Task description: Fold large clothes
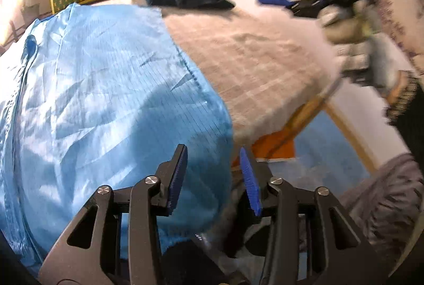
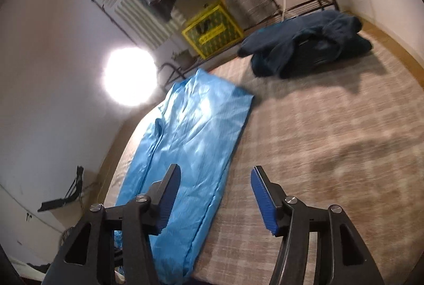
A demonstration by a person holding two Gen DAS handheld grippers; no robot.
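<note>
Right gripper (image 2: 214, 192): jaws apart, nothing between them, raised clear of the bed (image 2: 331, 139). Left gripper (image 1: 212, 176): jaws partly apart, hanging over the garment's near edge; no cloth seen pinched. Blue garment (image 2: 190, 131) lies flat along the bed's left side, folded into a long strip, long axis running away from both grippers. Dark clothes (image 2: 304, 46) sit at the far end.

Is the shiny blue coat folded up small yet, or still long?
Still long. The blue coat lies flat in a narrow strip along the bed, not gathered into a small bundle; neither gripper holds it.
</note>
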